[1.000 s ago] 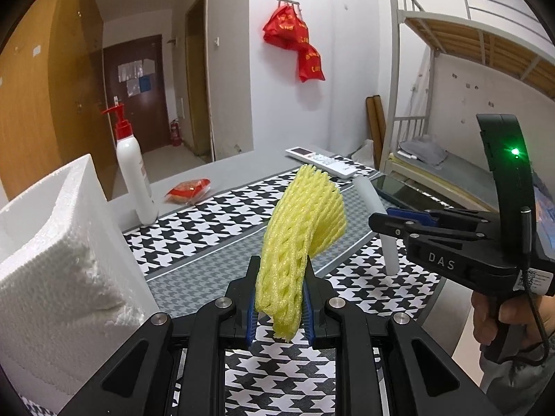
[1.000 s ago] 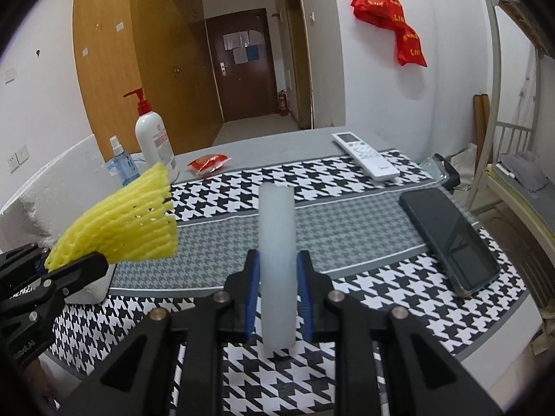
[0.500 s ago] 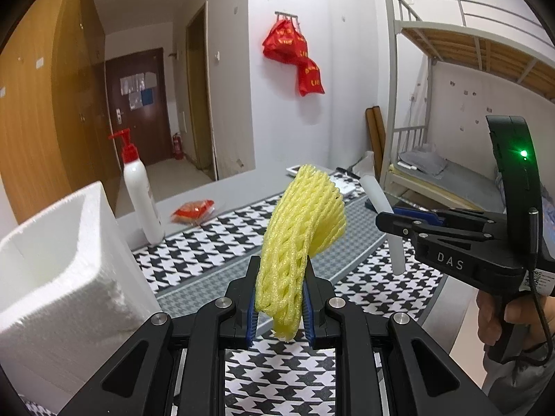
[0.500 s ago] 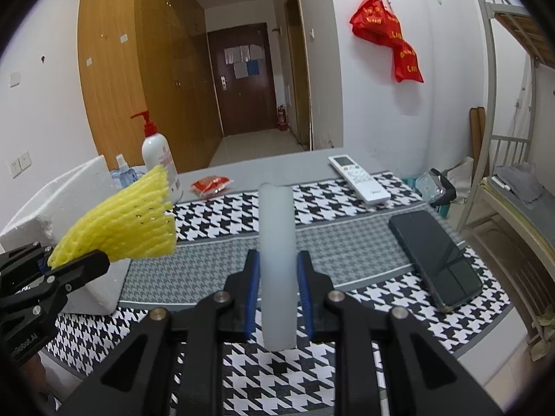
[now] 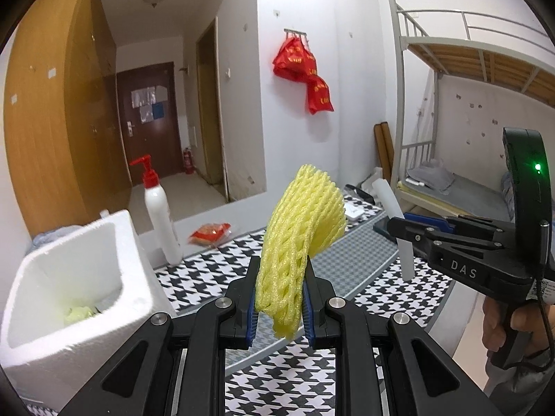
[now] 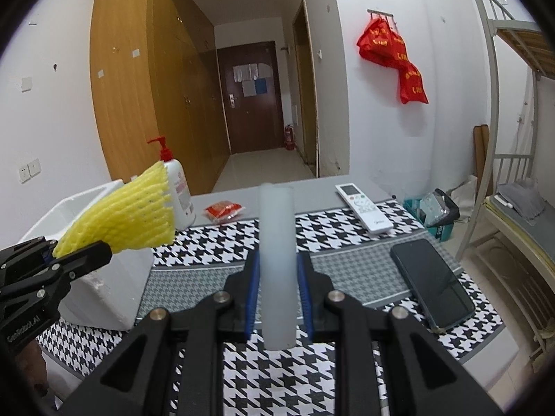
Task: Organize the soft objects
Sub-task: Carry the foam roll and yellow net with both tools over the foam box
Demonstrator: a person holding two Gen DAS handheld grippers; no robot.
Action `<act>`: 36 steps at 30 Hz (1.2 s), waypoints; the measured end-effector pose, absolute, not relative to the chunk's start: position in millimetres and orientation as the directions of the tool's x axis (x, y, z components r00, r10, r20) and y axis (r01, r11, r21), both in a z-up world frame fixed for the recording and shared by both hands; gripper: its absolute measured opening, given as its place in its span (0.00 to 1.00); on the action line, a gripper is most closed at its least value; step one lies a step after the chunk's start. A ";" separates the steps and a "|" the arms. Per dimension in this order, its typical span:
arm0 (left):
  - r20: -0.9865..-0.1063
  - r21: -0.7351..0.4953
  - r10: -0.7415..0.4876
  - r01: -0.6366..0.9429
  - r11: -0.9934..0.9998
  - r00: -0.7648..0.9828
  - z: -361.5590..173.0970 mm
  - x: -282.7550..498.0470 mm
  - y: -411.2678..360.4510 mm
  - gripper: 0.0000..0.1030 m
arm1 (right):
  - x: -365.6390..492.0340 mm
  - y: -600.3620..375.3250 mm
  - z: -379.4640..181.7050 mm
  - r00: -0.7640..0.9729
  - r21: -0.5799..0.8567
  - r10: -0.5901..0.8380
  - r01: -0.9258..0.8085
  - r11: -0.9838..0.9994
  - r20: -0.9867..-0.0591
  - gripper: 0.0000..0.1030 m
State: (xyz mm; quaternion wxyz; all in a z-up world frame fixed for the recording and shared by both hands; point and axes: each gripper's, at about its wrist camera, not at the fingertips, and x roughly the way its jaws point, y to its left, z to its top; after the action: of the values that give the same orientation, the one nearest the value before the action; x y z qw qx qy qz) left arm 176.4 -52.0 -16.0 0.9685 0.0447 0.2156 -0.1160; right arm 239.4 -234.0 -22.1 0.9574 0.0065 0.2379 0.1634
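the crumpled yellow foam fruit net (image 5: pixel 298 242) is hanging in the air above the near edge of the houndstooth tablecloth (image 5: pixel 350 287), and the left gripper (image 5: pixel 280 306) is pinching its lower end between blue pads so the mesh fans upward, free of the cloth. beside it the right gripper (image 6: pixel 275 294) is squeezing a pale white foam cylinder (image 6: pixel 276 263) near its lower part, holding it upright and clear of the table too. both soft pieces are being carried high, probably so they can pass over the wall of the open white styrofoam box (image 5: pixel 74 287) sitting at the left edge of the table, where something pale green is already lying at the bottom. the box is likely the collecting place, so the drop is not yet done. further out along the far edge a white pump bottle with a red top (image 5: pixel 158 215) is standing just behind the box, with a small red packet (image 5: pixel 210 234) near it. toward the right edge a white remote control (image 6: pixel 364 208) and a dark phone (image 6: pixel 432 284) are lying flat, well apart from the box.
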 end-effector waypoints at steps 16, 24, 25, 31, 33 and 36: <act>-0.361 0.055 -0.147 0.178 0.982 0.921 6.9 161.5 -38.3 0.21 | 233.2 -219.8 -1.8 0.838 0.092 0.377 -0.373 0.923 -0.395 0.25; -0.328 0.060 -0.111 0.138 0.989 0.938 15.8 150.2 -28.1 0.21 | 228.5 -209.4 6.4 0.833 0.089 0.413 -0.410 0.908 -0.370 0.24; -0.324 0.061 -0.104 0.130 0.990 0.940 16.6 149.1 -26.5 0.21 | 228.3 -208.3 7.0 0.832 0.090 0.416 -0.414 0.906 -0.367 0.25; -0.294 0.076 -0.059 0.085 0.993 0.954 25.5 142.7 -17.5 0.21 | 228.2 -200.4 12.3 0.824 0.091 0.444 -0.442 0.892 -0.352 0.25; -0.288 0.079 -0.038 0.063 0.995 0.957 26.8 141.8 -14.5 0.21 | 227.0 -196.2 14.9 0.822 0.083 0.451 -0.452 0.888 -0.347 0.25; -0.281 0.078 -0.013 0.036 0.996 0.960 29.5 139.8 -6.9 0.21 | 226.6 -189.4 18.8 0.815 0.076 0.468 -0.473 0.878 -0.341 0.24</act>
State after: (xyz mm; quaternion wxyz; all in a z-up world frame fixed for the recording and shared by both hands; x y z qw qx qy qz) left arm 139.8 -6.9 29.5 0.9890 0.0412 0.1417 -0.0123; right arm 226.6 -189.4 18.8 0.9526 -0.0063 0.1775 0.2469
